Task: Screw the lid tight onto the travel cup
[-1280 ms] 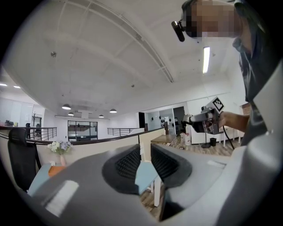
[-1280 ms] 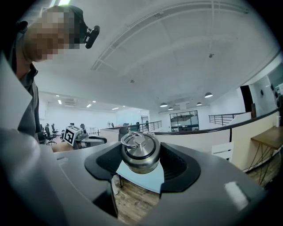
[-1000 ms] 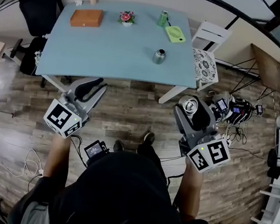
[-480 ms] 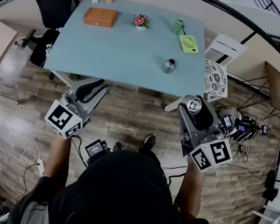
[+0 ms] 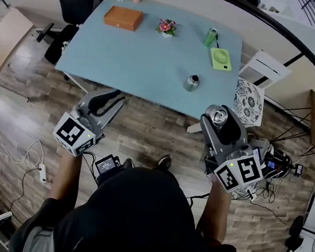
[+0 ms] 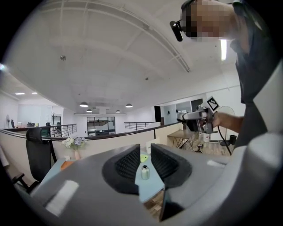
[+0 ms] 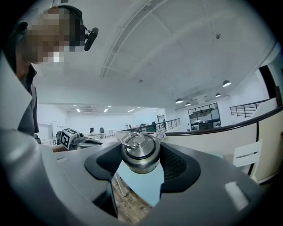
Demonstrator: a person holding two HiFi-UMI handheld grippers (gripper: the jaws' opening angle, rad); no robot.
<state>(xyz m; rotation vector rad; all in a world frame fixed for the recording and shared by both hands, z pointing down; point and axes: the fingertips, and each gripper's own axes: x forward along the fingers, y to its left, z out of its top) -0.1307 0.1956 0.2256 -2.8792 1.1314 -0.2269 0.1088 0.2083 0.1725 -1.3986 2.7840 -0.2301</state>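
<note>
The steel travel cup stands open-topped on the light blue table, near its front right part. My right gripper is held over the wooden floor short of the table, shut on the round metal lid. In the right gripper view the lid with its ring handle sits clamped between the pads. My left gripper is shut with nothing in it, also short of the table. In the left gripper view the cup shows far off, in line with the closed jaws.
On the table are a brown box, a small flower pot, a green can and a green fan. A white chair stands at the table's right end, a black office chair at the left. Cables lie on the floor.
The table and cup have shifted down and to the right in the head view as the person nears them. Both grippers keep their pose, and the lid stays gripped.
</note>
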